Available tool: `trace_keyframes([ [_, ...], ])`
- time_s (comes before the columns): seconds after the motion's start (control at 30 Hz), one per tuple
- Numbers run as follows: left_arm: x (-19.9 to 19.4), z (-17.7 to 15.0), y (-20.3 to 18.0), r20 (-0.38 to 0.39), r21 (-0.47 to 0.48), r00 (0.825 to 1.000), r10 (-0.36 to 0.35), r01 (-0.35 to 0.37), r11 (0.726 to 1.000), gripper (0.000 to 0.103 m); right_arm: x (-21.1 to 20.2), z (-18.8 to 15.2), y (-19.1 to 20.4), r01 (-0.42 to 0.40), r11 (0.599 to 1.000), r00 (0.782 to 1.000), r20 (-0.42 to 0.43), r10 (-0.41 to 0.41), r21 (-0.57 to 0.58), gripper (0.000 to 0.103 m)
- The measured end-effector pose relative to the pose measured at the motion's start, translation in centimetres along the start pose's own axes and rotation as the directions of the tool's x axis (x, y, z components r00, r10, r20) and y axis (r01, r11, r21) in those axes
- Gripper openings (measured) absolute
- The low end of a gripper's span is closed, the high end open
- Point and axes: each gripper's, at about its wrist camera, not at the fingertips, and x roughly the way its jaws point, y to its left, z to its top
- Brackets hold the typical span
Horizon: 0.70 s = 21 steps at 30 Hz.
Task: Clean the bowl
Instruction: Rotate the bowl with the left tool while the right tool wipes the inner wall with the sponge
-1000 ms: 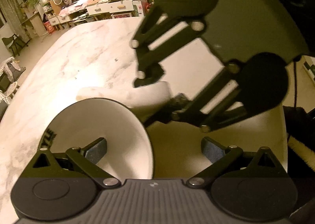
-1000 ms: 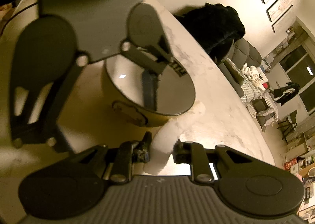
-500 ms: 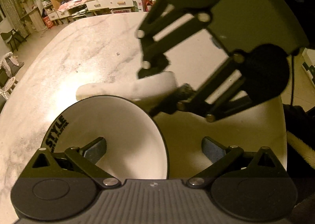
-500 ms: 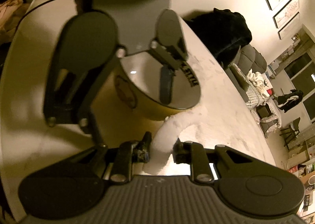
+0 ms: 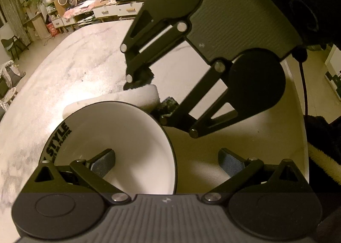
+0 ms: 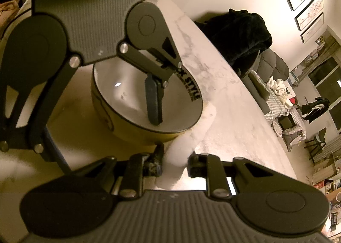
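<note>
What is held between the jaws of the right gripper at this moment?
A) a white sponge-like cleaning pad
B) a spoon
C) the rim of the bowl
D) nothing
A: in the right wrist view the right gripper is closed on a white cleaning pad, which lies beside the bowl, outside its rim.

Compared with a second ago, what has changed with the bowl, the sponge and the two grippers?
The bowl now shows more of its inside and its lettering in the left wrist view. The white sponge still reaches past the rim, outside the bowl. Unchanged: the right hand-held gripper stays shut on the sponge, and the left hand-held gripper still straddles the bowl's wall, one finger inside.
</note>
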Motion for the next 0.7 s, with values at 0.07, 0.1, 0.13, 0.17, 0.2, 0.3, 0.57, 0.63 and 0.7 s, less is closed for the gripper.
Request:
trace_keyframes([
  [0.07, 0.0, 0.1, -0.4, 0.013, 0.018, 1.000, -0.006, 0.006, 1.000, 0.103, -0.2, 0.0, 0.3, 0.003, 1.000, 1.000, -0.003, -0.003, 0.010, 0.023],
  [0.1, 0.1, 0.2, -0.7, 0.018, 0.030, 1.000, -0.009, 0.009, 1.000, 0.103, -0.2, 0.1, 0.5, 0.003, 1.000, 1.000, -0.008, -0.003, 0.009, 0.023],
  [0.13, 0.1, 0.3, -0.9, 0.022, 0.042, 1.000, -0.011, 0.010, 0.999, 0.103, -0.3, 0.1, 0.7, 0.005, 1.000, 1.000, -0.015, -0.005, 0.006, 0.023],
  [0.17, 0.2, 0.4, -1.2, 0.025, 0.052, 1.000, -0.012, 0.011, 0.999, 0.103, -0.3, 0.2, 0.9, 0.008, 1.000, 1.000, -0.023, -0.008, 0.002, 0.023],
  [0.2, 0.2, 0.4, -1.4, 0.026, 0.059, 1.000, -0.012, 0.011, 0.998, 0.103, -0.3, 0.3, 0.9, 0.008, 1.000, 1.000, -0.024, -0.008, 0.001, 0.023],
  [0.3, 0.3, 0.5, -1.7, 0.032, 0.073, 0.999, -0.024, 0.021, 0.997, 0.102, -0.7, 0.5, 1.3, 0.013, 1.000, 0.999, -0.036, -0.013, 0.003, 0.023],
  [0.57, 0.4, 0.0, -1.3, 0.003, 0.101, 0.998, -0.065, 0.064, 0.993, 0.101, -1.7, 0.3, 2.4, 0.010, 1.000, 0.999, -0.041, -0.009, 0.019, 0.023],
  [0.63, 0.5, -0.1, -1.0, -0.005, 0.101, 0.997, -0.072, 0.072, 0.992, 0.101, -2.2, 0.3, 2.8, 0.004, 1.000, 0.999, -0.038, -0.004, 0.010, 0.023],
  [0.7, 0.8, 0.1, -0.3, -0.005, 0.093, 0.997, -0.072, 0.072, 0.993, 0.101, -2.4, 0.2, 3.1, -0.004, 1.000, 0.999, -0.035, 0.004, 0.004, 0.023],
])
